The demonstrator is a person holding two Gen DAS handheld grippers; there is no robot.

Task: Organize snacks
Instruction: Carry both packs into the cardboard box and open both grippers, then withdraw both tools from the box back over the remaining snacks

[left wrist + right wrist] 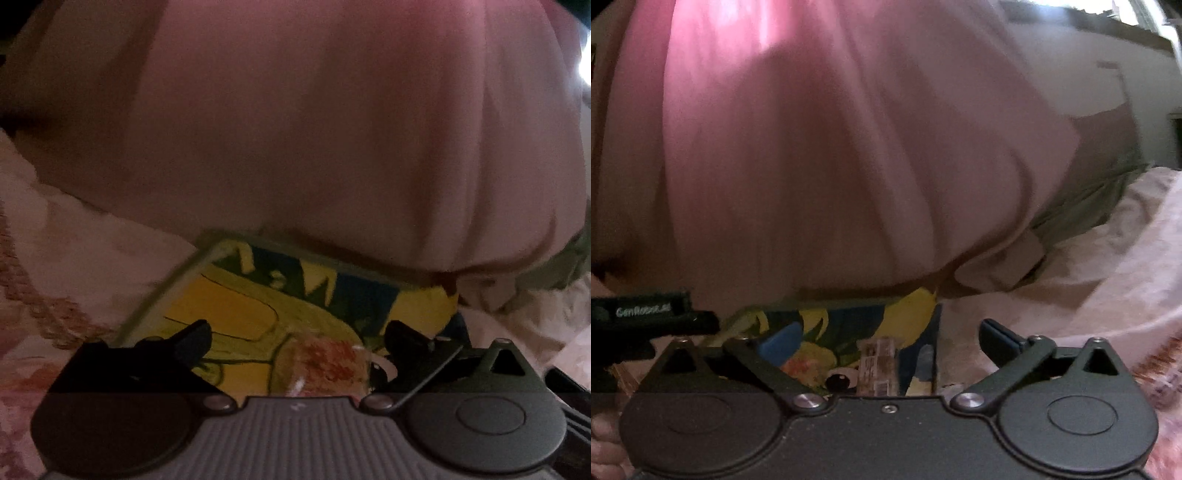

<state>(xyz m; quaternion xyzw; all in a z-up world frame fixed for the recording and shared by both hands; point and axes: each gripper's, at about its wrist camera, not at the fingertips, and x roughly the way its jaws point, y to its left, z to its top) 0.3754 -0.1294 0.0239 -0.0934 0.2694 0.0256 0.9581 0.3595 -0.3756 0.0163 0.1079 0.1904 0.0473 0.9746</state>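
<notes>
A flat yellow-and-blue printed snack packet [295,295] lies on a pale floral bedspread [74,258], its far edge tucked under the hem of a big pink draped cloth [295,129]. In the right wrist view the same packet [849,325] shows a cartoon print, with a small clear-wrapped brownish snack bar [877,363] lying on or just in front of it — I cannot tell which.

The left hand-held gripper [299,336] has its jaws spread wide, with nothing pressed between the pads; the packet sits below and ahead of the gap. The right hand-held gripper [890,338], with blue pads, is likewise wide open and empty, one finger [779,341] over the packet's print and the other over bare bedding.

Judging by its look, the packet is light and thin, probably glossy film or thin card — likely slippery on the faces and easily crushed or creased if pinched hard. The soft bedding beneath will give way, so pressing down to pick it flat seems unreliable. A better hold would be across a free edge or corner on the near side, away from the cloth, with a gentle squeeze. The small bar looks rigid enough to pinch across its narrow width.
</notes>
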